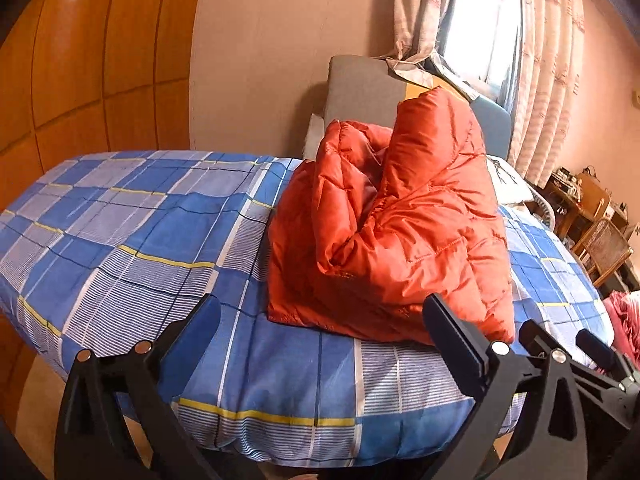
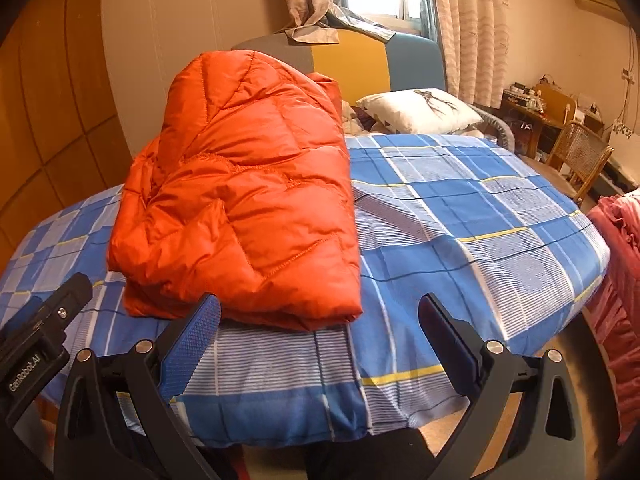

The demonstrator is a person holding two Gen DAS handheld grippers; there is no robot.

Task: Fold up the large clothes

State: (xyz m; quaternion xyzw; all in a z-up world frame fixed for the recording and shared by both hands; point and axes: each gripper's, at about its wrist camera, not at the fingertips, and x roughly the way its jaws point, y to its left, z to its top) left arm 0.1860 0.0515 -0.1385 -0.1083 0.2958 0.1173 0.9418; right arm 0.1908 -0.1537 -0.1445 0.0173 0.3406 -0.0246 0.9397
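Observation:
An orange quilted puffer jacket (image 1: 396, 224) lies folded in a thick bundle on the blue plaid bed cover (image 1: 132, 232). In the right wrist view the jacket (image 2: 240, 200) sits left of centre with its folded edge near the bed's front. My left gripper (image 1: 320, 316) is open and empty, held just in front of the jacket's near edge. My right gripper (image 2: 318, 312) is open and empty, with its left fingertip close to the jacket's front edge. The right gripper also shows at the lower right of the left wrist view (image 1: 568, 340).
A white pillow (image 2: 420, 110) and a grey, yellow and blue headboard (image 2: 360, 64) are at the far end. A wooden wardrobe (image 1: 80, 60) stands left. A wicker chair (image 2: 580, 156), cluttered desk (image 2: 532, 108) and pink bedding (image 2: 616, 256) are right. Curtains (image 2: 468, 24) hang behind.

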